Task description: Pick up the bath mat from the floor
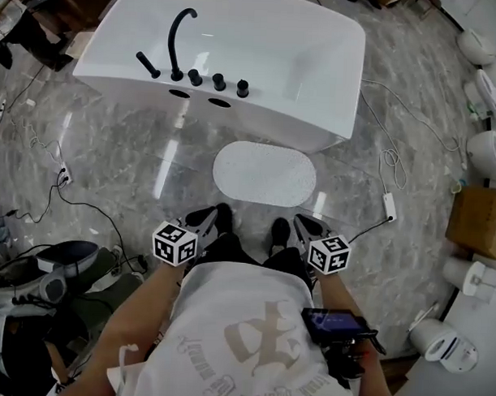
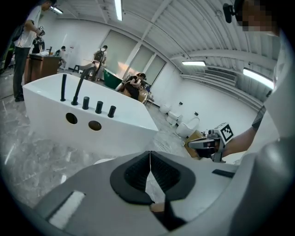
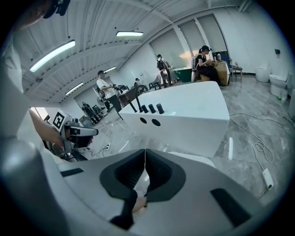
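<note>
— What's there, counted?

— One bath mat (image 1: 265, 173), a white oval, flat on the floor (image 1: 112, 148) between the one bathtub (image 1: 269, 48) and the person's two shoes (image 1: 223, 220). On the tub's edge: one arched spout (image 1: 179, 40) and three knobs (image 1: 219, 82). Toilets (image 1: 487, 153) along the right edge look like four, though the picture warps there.

— And the arms?

— Both forearms bent, tucked by the waist. The left gripper (image 1: 205, 222) and right gripper (image 1: 305, 226) point forward at the mat, apart from it. Each pair of jaws is pressed together, nothing between.
</note>
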### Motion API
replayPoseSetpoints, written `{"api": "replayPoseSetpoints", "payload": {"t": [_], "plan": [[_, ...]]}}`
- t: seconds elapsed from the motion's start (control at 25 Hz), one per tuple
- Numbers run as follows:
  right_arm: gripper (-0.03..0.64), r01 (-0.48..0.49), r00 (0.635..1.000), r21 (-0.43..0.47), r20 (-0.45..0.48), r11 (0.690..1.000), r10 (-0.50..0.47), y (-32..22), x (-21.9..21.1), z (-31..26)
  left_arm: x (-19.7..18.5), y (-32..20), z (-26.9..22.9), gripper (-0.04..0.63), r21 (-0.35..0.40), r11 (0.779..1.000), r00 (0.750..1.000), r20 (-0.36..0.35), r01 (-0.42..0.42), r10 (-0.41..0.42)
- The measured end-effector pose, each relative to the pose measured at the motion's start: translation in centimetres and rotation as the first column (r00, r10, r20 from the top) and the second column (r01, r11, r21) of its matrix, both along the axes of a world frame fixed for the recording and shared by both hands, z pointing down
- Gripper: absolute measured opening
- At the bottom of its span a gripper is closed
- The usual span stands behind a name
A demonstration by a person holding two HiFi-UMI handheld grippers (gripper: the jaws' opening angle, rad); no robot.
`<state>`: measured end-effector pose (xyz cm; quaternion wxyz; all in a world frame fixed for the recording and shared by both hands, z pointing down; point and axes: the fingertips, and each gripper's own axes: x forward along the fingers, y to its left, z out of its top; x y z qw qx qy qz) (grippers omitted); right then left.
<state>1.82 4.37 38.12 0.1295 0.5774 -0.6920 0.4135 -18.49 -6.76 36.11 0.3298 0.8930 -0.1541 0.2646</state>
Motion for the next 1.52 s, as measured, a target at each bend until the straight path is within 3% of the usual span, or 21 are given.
{"api": "replayPoseSetpoints", "payload": {"t": [0.36, 0.72, 1.16, 1.4, 1.52], "plan": [[0.006, -0.034, 0.999, -0.045, -0.008, 0.998, 0.033, 0.3, -3.9, 3.4, -2.4, 1.2, 3.5, 0.008, -0.062, 0.994, 0.996, 0.014, -0.091, 0.092], [0.006, -0.116, 0.992, -0.049, 0.049, 0.992, 0.118, -0.8, -5.8, 8.1, -3.5, 1.0, 9.2, 0.008, -0.112, 0.985, 0.985, 0.098, -0.131, 0.143], [0.006, -0.159, 0.976, -0.06, 0.143, 0.985, 0.167, -0.9, -4.4, 14.9, 1.7, 2.0, 16.3, 0.008, -0.127, 0.984, 0.98, 0.14, -0.122, 0.14], [0.006, -0.114, 0.979, -0.056, 0.165, 0.992, 0.122, -1.0, -3.2, 18.7, 5.6, 5.0, 20.8, 0.008, -0.168, 0.969, 0.971, 0.13, -0.179, 0.202], [0.006, -0.095, 0.977, -0.062, 0.187, 0.994, 0.105, -1.2, -3.8, 20.9, 6.4, 5.3, 22.9, 0.008, -0.183, 0.969, 0.971, 0.138, -0.169, 0.195]]}}
